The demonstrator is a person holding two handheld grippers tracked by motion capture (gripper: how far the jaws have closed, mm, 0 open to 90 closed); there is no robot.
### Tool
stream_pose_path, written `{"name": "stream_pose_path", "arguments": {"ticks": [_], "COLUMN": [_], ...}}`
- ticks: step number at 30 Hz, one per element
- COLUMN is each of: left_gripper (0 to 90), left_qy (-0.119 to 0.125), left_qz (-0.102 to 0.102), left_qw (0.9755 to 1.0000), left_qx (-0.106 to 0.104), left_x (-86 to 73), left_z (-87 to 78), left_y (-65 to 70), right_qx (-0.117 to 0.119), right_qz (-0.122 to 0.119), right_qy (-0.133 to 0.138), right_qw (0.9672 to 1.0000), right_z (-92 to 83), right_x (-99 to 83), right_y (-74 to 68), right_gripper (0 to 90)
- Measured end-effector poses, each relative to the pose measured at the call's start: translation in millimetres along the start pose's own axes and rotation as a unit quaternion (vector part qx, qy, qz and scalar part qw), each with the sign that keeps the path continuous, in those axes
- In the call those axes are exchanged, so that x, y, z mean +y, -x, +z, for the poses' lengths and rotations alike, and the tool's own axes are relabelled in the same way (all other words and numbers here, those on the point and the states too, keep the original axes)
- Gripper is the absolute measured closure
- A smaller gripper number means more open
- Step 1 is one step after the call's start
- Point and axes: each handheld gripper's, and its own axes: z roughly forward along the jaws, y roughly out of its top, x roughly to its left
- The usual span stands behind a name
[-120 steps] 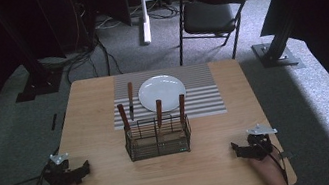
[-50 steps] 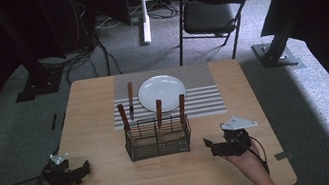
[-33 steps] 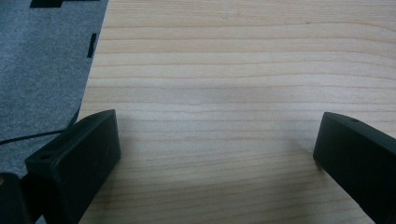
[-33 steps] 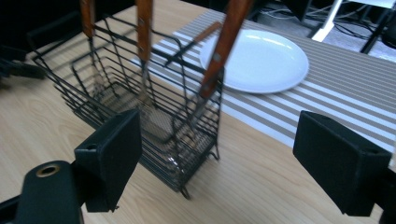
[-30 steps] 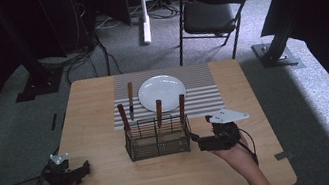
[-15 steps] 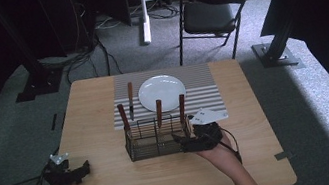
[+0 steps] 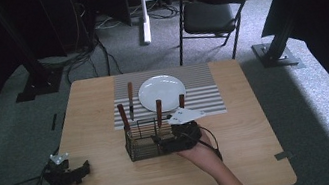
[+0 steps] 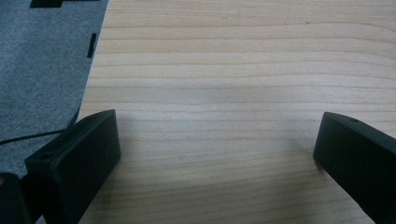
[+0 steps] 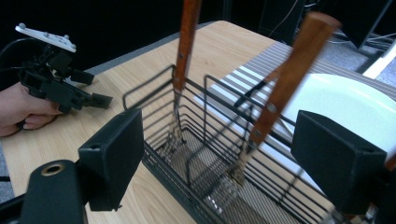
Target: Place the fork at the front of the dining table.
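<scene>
- Spreading under everything is the light wooden table (image 7: 116, 181), with a grey carpeted floor (image 7: 4, 144) around it and a dark folding chair (image 7: 211, 6) standing well beyond the far edge
- Lying on the far half of the table is a grey-and-white striped placemat (image 7: 203, 91), and a white plate (image 7: 162, 93) rests on it near its middle
- A black wire basket (image 7: 143, 144) stands on the bare wood just in front of the placemat's near edge; in the right gripper view its wires (image 9: 205, 154) sit between the jaws and a little beyond them
- The right gripper (image 7: 171, 144) is at the basket's right end, held in the person's right hand (image 7: 203, 152); its jaws stand wide apart, one to each side of the basket, and grip nothing
- The left gripper (image 7: 82, 171) rests at the near left corner of the table, well apart from the basket, its jaws spread wide over bare wood (image 8: 219, 121), with nothing between them
- Three wooden-handled utensils stand upright in the basket: a left one (image 7: 123, 118), a middle one (image 7: 159, 111) and a right one (image 7: 181, 101), whose lower part is hidden by the gripper's white plate
- A fourth wooden-handled utensil (image 7: 130, 98) lies flat on the placemat just left of the plate
</scene>
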Motion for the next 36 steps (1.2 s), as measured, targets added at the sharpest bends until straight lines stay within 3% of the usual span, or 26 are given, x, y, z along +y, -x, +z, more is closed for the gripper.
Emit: {"name": "stream_pose_path", "arguments": {"ticks": [6, 13, 23, 36], "left_gripper": [0.4, 0.4, 0.4, 0.4], "left_qy": [0.000, 0.001, 0.000, 0.000], "left_qz": [0.000, -0.001, 0.000, 0.000], "left_qw": [1.0000, 1.0000, 1.0000, 1.0000], "left_qx": [0.000, 0.000, 0.000, 0.000], "left_x": [0.0, 0.0, 0.0, 0.0], "left_z": [0.0, 0.2, 0.0, 0.0], "left_y": [0.0, 0.2, 0.0, -0.1], "right_qx": [0.010, 0.008, -0.007, -0.035], "right_qz": [-0.006, 0.005, 0.003, 0.032], "right_qy": [-0.002, 0.003, 0.005, 0.014], "right_qw": [0.9999, 1.0000, 1.0000, 0.9988], "right_z": [15.9, 32.7, 54.4, 82.9], "right_x": [8.6, 17.7, 31.8, 47.2], "right_y": [-8.7, -14.8, -26.2, -42.5], "right_gripper": [16.8, 16.9, 16.9, 17.8]}}
